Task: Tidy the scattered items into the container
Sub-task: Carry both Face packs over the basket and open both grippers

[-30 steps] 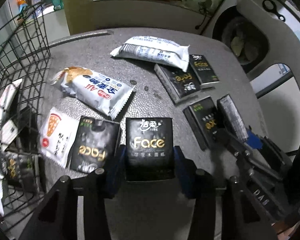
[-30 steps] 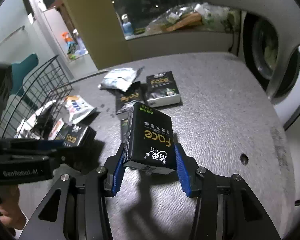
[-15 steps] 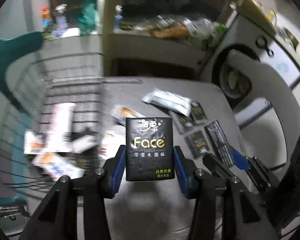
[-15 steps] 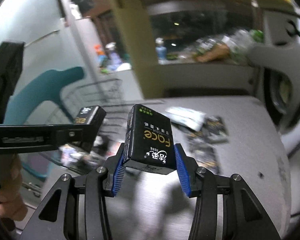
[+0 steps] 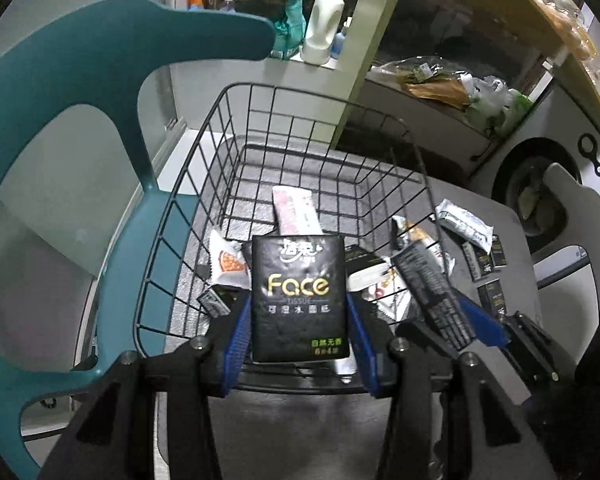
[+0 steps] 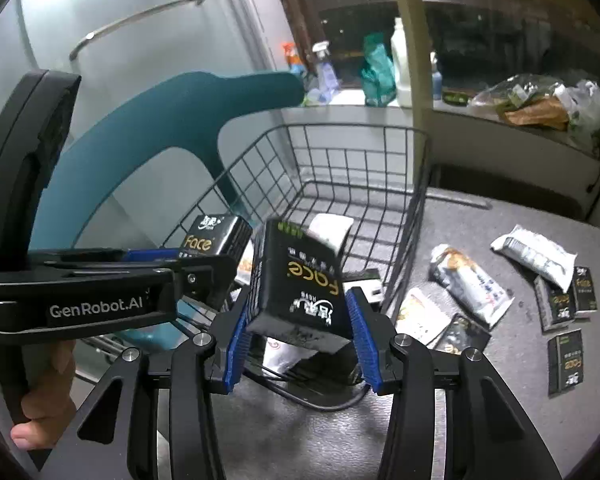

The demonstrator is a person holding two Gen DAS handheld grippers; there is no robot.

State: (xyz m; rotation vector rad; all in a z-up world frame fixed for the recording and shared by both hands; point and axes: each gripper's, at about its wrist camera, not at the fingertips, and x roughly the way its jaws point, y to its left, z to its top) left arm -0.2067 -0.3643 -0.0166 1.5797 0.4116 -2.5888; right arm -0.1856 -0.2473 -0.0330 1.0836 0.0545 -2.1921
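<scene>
Both grippers carry a black "Face" tissue pack, each held over the wire basket's near rim, presumably so they can be dropped in together.

L pack [image 5: 299, 298]: upright, label facing cam, pinched on its two long edges by the left gripper [image 5: 298, 326]; blue pads tight to both sides, so clamped, not loose. It hangs above the basket's front half.

R pack [image 6: 300, 280]: tilted, label upside-down to cam, held between the right gripper [image 6: 298, 330] pads. Lower corners sit inside the pads; grip looks firm. In the left view the same pack shows at 3 o'clock of the L pack, edge-on.

Wire basket [image 5: 236, 92] (black grid, open top) already holds several things: a pizza-print sachet [image 5: 226, 266] at 9 o'clock of the L pack, a pink-white packet [image 5: 296, 212] at 12, more wrappers at 2–3. Room looks enough for two more packs.

Still out on the grey table [image 6: 500, 400], at 3 o'clock of the basket: a blue-white snack bag [image 6: 472, 280], a grey-white packet [image 6: 536, 252], loose sachets, several black tissue packs [image 6: 566, 362]. So task is only partway done, I'd say.

Teal chair [image 5: 80, 80] stands behind the basket at 9–11 o'clock. A hand [image 6: 48, 392] grips the left tool's handle.

Next, likely: open over the basket; a tilted pack may catch the rim.
</scene>
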